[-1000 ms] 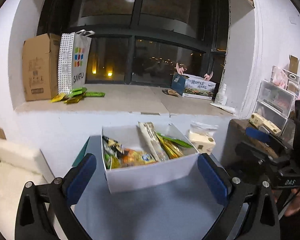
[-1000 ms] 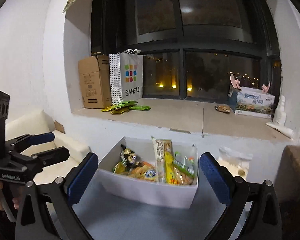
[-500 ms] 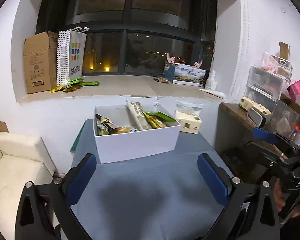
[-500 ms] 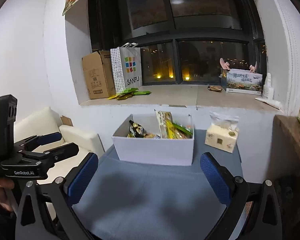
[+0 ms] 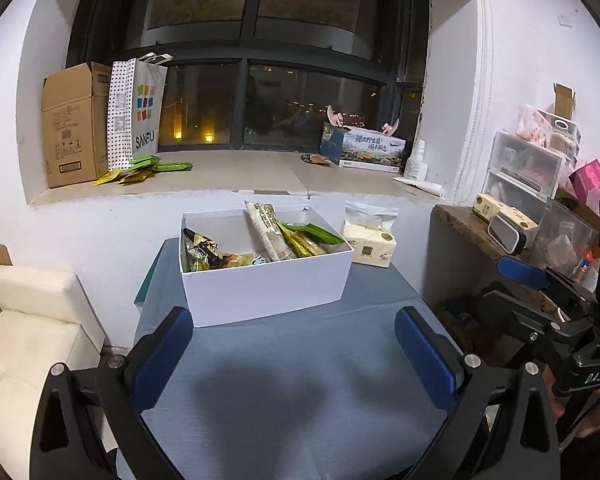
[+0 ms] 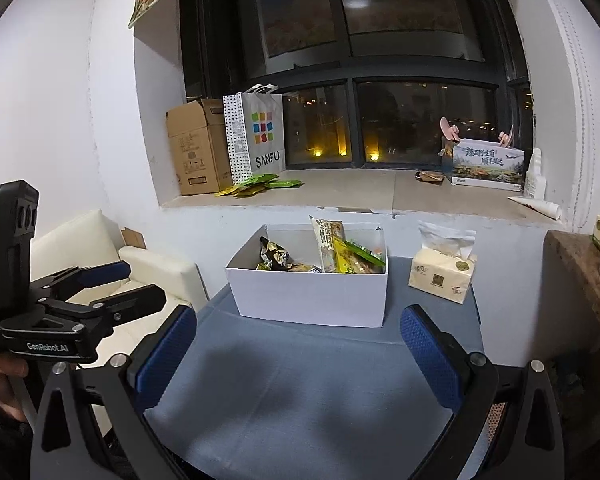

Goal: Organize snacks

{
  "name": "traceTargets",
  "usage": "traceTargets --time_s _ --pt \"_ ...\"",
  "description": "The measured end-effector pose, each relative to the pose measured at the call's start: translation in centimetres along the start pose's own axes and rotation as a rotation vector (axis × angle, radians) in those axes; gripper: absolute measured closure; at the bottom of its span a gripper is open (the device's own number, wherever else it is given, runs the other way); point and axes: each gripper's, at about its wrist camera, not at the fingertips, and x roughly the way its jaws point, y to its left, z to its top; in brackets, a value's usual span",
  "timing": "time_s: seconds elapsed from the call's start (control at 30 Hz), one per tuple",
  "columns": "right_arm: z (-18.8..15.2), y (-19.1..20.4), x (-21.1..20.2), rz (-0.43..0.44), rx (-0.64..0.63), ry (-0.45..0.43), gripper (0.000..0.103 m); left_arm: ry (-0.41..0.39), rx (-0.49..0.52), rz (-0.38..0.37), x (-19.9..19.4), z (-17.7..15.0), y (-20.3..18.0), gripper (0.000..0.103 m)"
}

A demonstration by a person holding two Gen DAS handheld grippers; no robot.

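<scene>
A white box (image 5: 260,288) (image 6: 308,296) stands at the far side of a blue-grey table (image 5: 292,400) (image 6: 300,392), holding several snack packets (image 5: 276,236) (image 6: 332,252). More green and yellow packets (image 5: 140,170) (image 6: 260,184) lie loose on the windowsill. My left gripper (image 5: 296,356) is open and empty, hanging over the table's near half, short of the box. My right gripper (image 6: 300,352) is open and empty too, at about the same distance. Each gripper shows at the edge of the other's view, held by a hand.
A tissue pack (image 5: 370,242) (image 6: 440,276) sits right of the box. On the sill stand a cardboard carton (image 5: 72,124), a SANFU bag (image 5: 138,116) and a printed box (image 5: 366,150). A cream seat (image 5: 24,320) is left; a cluttered side shelf (image 5: 512,236) is right.
Both grippers have pulled back from the box, which now sits farther off and smaller. More bare table shows in front. Both stay open and empty.
</scene>
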Motion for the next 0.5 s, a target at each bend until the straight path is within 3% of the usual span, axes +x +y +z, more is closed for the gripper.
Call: traceTargets --time_s 0.5 --pt "-0.08 0.17 0.01 -0.003 0.004 0.005 0.0 0.008 0.007 0.004 0.16 -0.06 -0.04 0.0"
